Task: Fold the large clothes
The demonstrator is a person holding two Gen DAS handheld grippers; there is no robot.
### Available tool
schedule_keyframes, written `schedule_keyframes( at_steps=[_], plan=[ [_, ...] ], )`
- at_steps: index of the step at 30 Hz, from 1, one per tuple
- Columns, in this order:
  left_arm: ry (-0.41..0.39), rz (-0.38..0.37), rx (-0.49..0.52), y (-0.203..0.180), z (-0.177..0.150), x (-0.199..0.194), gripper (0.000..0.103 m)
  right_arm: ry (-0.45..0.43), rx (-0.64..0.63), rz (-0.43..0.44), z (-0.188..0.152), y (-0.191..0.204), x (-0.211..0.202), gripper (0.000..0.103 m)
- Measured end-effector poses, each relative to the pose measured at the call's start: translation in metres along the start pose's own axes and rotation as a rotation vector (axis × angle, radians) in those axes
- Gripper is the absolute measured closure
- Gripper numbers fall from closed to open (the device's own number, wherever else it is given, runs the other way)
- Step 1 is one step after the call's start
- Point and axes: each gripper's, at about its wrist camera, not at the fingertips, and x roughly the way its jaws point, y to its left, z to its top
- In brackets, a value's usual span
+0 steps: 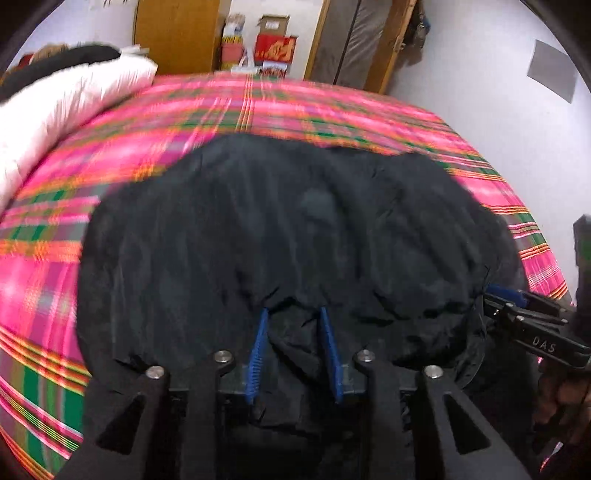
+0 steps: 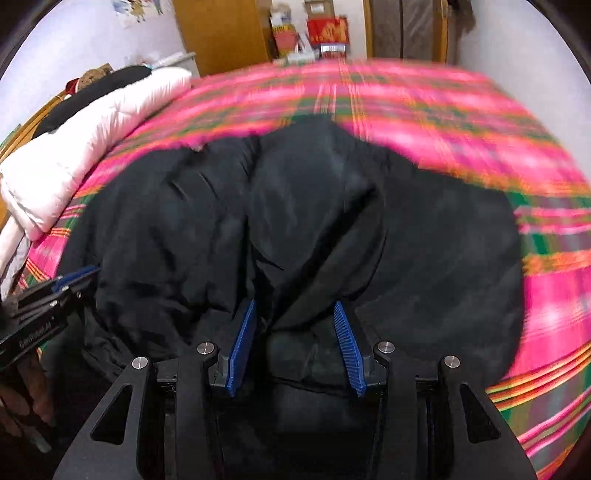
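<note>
A large black padded garment lies bunched on the pink plaid bed cover. In the left wrist view my left gripper holds the garment's near edge. Black fabric fills the gap between its blue pads, and creases fan out from the tips. My right gripper shows at the right edge, on the same hem. In the right wrist view my right gripper is shut on a thick fold of the garment, pads well apart. My left gripper is at the left edge with a hand below it.
A white puffy jacket and dark clothes lie along the bed's left side. Beyond the far edge of the bed stand a wooden wardrobe, red boxes and a door frame. The bed cover shows bare to the right.
</note>
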Motion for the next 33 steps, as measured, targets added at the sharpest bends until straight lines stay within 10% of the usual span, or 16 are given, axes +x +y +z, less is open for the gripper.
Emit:
schedule_keyframes(
  at_steps=[6,13,22,33],
  plan=[
    [0.013,-0.028,-0.036,0.005,-0.008,-0.003,0.068,0.023,-0.007,-0.041,-0.003,0.006,-0.011,0.059],
    [-0.091,0.056,0.032,-0.003,0.0,-0.056,0.069,-0.153,-0.01,0.001,0.017,0.017,-0.073,0.059],
    [0.032,0.183,0.081,0.002,-0.007,-0.014,0.069,-0.044,-0.069,-0.003,0.014,0.038,-0.006,0.059],
    [0.033,0.177,0.065,0.001,-0.003,-0.014,0.069,-0.042,-0.073,-0.032,0.015,0.041,-0.018,0.059]
  ],
)
